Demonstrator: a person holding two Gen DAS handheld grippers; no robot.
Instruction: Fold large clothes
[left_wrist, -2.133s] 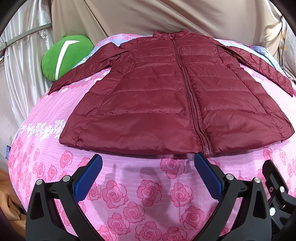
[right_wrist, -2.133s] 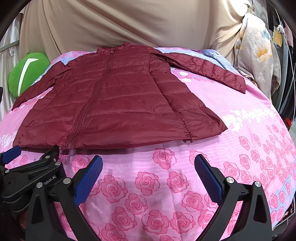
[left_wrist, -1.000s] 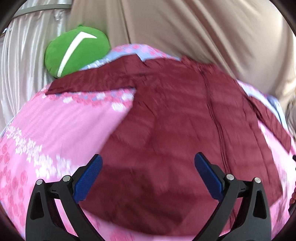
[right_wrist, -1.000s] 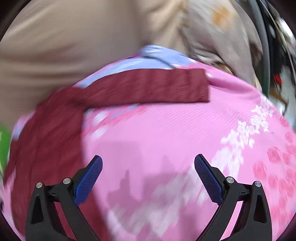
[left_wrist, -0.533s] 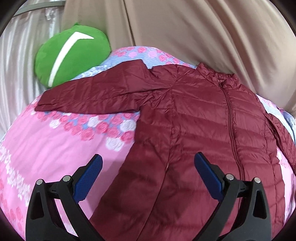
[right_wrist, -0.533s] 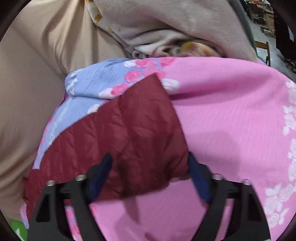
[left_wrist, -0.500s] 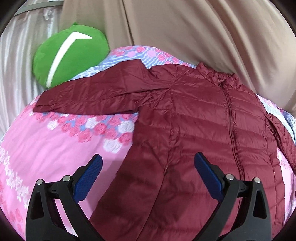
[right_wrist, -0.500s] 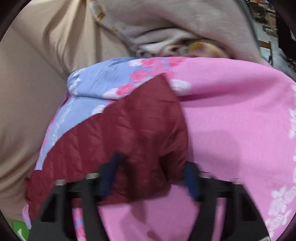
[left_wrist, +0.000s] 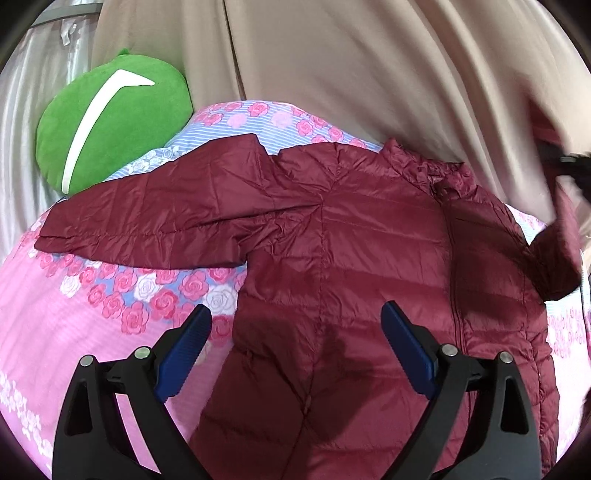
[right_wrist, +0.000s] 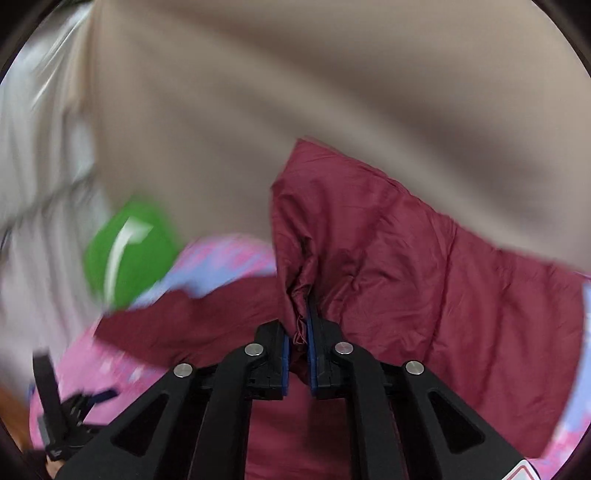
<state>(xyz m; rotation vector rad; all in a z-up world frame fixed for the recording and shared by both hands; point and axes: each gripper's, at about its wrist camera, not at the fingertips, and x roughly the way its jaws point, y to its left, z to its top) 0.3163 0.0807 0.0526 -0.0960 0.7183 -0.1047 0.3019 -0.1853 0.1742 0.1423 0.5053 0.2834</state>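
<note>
- Folding the first sleeve: my right gripper (right_wrist: 297, 332), jaws closing on the cuff (right_wrist: 295, 291), lifts it off the bed (left_wrist: 74, 325).
- The jacket (left_wrist: 369, 258) lies flat; my left gripper (left_wrist: 295, 343), wide but narrowing, is empty.
- Next, I judge: carry the cuff across the chest.

One maroon puffer jacket (left_wrist: 369, 266) on the bed — two sleeves, one (left_wrist: 147, 225) lying flat, one (right_wrist: 369, 240) lifted. One green cushion (left_wrist: 114, 122) at the far corner. One pink rose-print bedsheet (left_wrist: 55, 314) underneath. One beige curtain (left_wrist: 369, 74) behind, one silvery curtain (left_wrist: 22, 110) beside it. Two hand-held grippers — left hand-held gripper (left_wrist: 295, 350), right hand-held gripper (right_wrist: 298, 354).
</note>
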